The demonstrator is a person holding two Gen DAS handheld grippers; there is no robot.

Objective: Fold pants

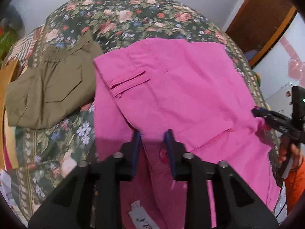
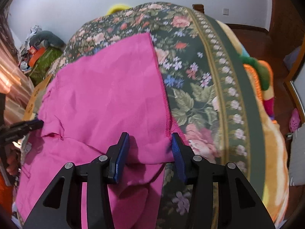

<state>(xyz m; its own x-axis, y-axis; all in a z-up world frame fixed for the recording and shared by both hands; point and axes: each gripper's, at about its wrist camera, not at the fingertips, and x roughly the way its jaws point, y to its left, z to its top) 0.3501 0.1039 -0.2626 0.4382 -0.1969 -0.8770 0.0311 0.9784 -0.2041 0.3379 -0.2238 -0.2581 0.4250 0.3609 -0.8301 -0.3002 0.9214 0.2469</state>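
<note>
Bright pink pants (image 1: 181,80) lie folded over on a floral bedspread (image 1: 118,15), a back pocket slit facing up. My left gripper (image 1: 152,135) stands at the near edge with its blue pads a little apart. Pink cloth with a red button lies between them and is not pinched. In the right wrist view the pink pants (image 2: 106,87) show a stitched hem edge. My right gripper (image 2: 149,139) is open over that corner, with cloth between the pads but loose. The right gripper's tip (image 1: 256,112) shows at the pants' right edge, and the left gripper's tip (image 2: 38,123) at their left edge.
A folded olive garment (image 1: 49,87) lies left of the pants on the bed. A hand in an orange sleeve (image 1: 293,152) holds the right tool. A colourful plush blanket (image 2: 266,105) hangs past the bedspread's border (image 2: 225,87). Clutter (image 2: 38,53) sits at the far left by the wall.
</note>
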